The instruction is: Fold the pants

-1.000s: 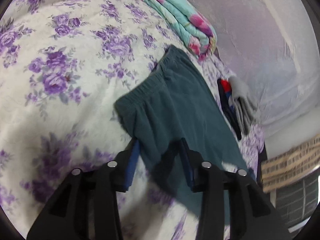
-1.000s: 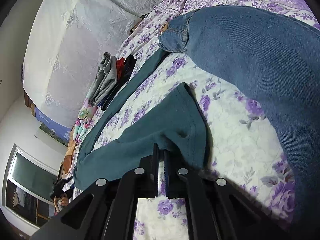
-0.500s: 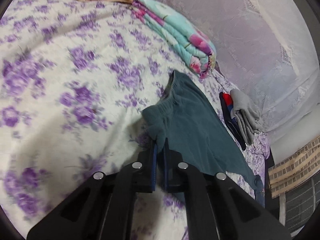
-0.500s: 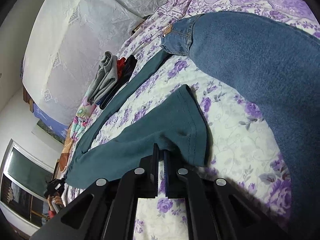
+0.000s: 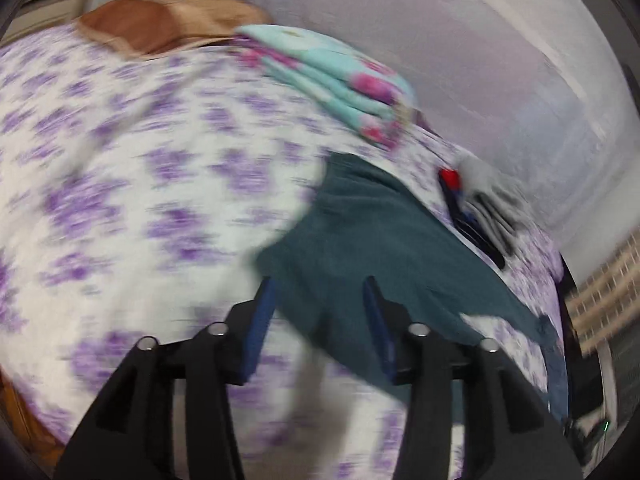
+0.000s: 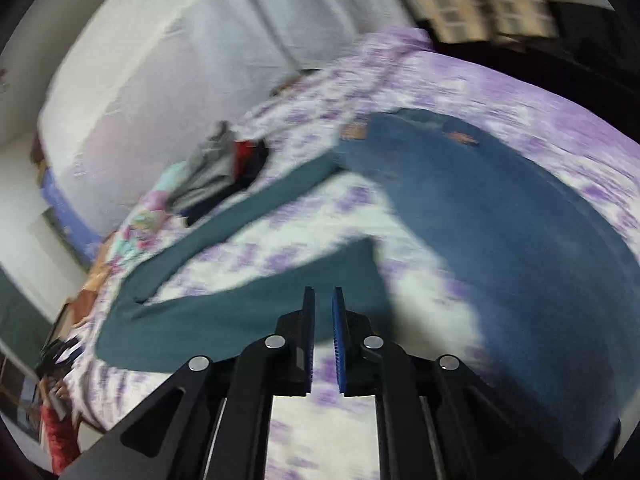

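Dark teal pants lie spread on a bed with a purple-flowered sheet. In the left wrist view the waistband end lies just ahead of my left gripper, whose jaws stand wide open over the cloth. In the right wrist view the pants show as two legs in a V, one leg end right before my right gripper. Its jaws stand a narrow gap apart with nothing clearly between them. Both views are motion-blurred.
Blue jeans lie at the right, touching the far pant leg. A pile of grey, red and dark clothes lies by the wall. A folded turquoise blanket and a brown pillow lie further up the bed.
My left gripper, shut on the waistband half a second ago, has opened wide and let it go. My right gripper has parted slightly and lifted back; both cameras are moving fast.
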The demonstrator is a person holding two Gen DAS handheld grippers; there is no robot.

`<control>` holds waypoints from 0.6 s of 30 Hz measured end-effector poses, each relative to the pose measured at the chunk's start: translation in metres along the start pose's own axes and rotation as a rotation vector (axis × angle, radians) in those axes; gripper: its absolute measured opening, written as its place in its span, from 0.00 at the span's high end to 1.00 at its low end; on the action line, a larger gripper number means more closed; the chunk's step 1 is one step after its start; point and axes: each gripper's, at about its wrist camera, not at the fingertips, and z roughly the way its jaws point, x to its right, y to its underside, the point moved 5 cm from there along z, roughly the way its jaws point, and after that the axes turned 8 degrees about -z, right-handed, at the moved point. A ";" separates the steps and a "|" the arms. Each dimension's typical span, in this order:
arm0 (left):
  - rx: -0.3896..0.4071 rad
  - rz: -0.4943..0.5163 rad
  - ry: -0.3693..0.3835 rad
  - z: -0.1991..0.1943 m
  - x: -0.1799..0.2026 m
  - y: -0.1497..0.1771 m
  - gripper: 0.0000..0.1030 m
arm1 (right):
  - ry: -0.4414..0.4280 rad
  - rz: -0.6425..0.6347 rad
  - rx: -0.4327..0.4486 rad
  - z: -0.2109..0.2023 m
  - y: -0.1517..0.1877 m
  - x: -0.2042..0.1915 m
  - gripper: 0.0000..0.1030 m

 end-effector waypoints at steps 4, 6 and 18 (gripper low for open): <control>-0.021 0.133 -0.036 0.036 0.044 0.018 0.23 | -0.070 -0.093 -0.065 0.040 0.000 -0.041 0.61; -0.069 0.180 -0.066 0.060 0.051 0.027 0.16 | -0.085 -0.136 -0.131 0.064 0.009 -0.052 0.60; 0.043 0.185 -0.166 0.067 0.042 -0.013 0.05 | -0.203 -0.333 -0.179 0.088 0.037 -0.076 0.03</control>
